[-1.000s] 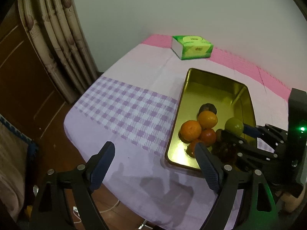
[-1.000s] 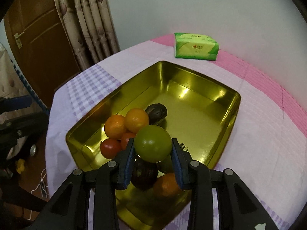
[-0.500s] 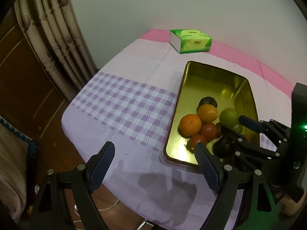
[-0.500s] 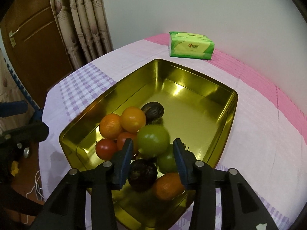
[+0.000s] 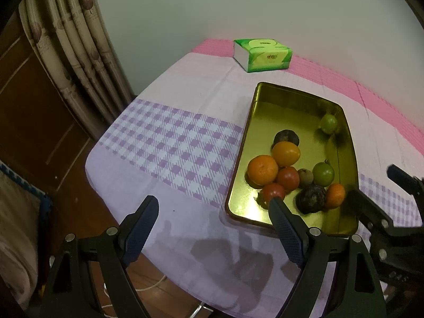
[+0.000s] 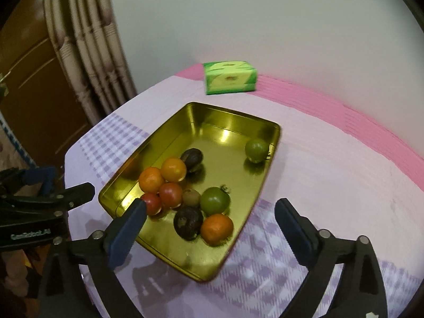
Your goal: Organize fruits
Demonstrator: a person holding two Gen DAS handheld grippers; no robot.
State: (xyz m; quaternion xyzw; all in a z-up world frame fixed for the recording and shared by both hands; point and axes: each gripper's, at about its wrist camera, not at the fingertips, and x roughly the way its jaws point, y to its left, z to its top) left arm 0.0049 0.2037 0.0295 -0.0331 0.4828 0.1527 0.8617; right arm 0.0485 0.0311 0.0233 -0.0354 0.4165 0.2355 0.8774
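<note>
Against the far right wall of the gold tin tray (image 6: 159, 143) we see one green fruit (image 6: 256, 150) lying alone, well apart from the cluster at the tray's near end: oranges (image 6: 151, 180), red tomatoes (image 6: 171, 194), a second green fruit (image 6: 214, 201) and dark fruits (image 6: 188, 222). We hold the right gripper (image 6: 210, 226) spread wide and empty over the tray's near edge. Our left gripper (image 5: 213, 228) gapes likewise over the tablecloth (image 5: 169, 143) at the tray's near left corner, and a green tissue pack (image 5: 262, 54) sits at the table's far edge.
</note>
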